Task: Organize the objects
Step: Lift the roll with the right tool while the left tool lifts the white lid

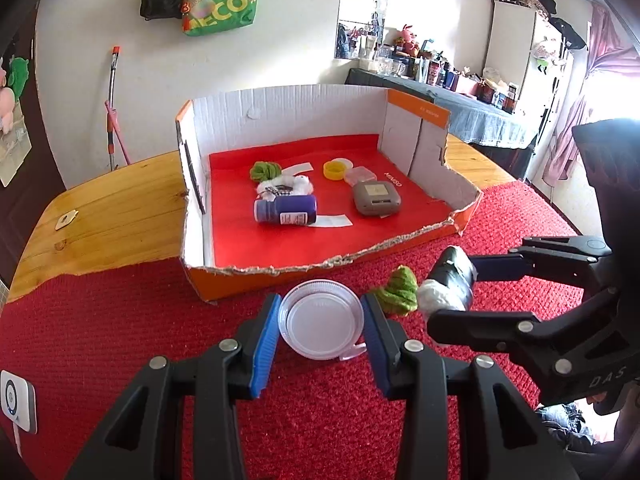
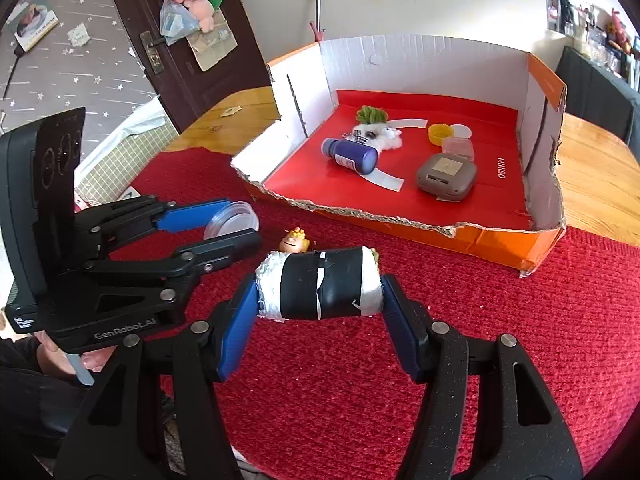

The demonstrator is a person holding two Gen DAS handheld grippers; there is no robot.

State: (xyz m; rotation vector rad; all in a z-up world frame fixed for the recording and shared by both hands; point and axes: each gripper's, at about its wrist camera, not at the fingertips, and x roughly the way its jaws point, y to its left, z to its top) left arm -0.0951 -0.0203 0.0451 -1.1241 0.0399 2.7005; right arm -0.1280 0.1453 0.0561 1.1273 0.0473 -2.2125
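Nearest, the left gripper [image 1: 322, 326] is pointing steeply down toward the red woven cloth [image 1: 120, 340], its blue pads pressing on either side of a clear round plastic lid [image 1: 322, 320]. Just to its right, the right gripper [image 2: 320, 292] is angling down the same way, clamping a cylinder wrapped in black and white tape [image 2: 320, 286] by its two ends and holding it crosswise. A green knitted yarn piece [image 1: 396, 290] is lying between the two grippers, and a small yellow smiling figurine [image 2: 295, 240] is sitting just beyond the cylinder. Farther back, a torn orange cardboard box lined in red [image 1: 332, 266] is resting on the wooden table [image 1: 100, 208], holding a dark blue bottle on its side [image 1: 286, 209], a grey rounded case [image 1: 376, 198] and a yellow cap [image 1: 335, 169].
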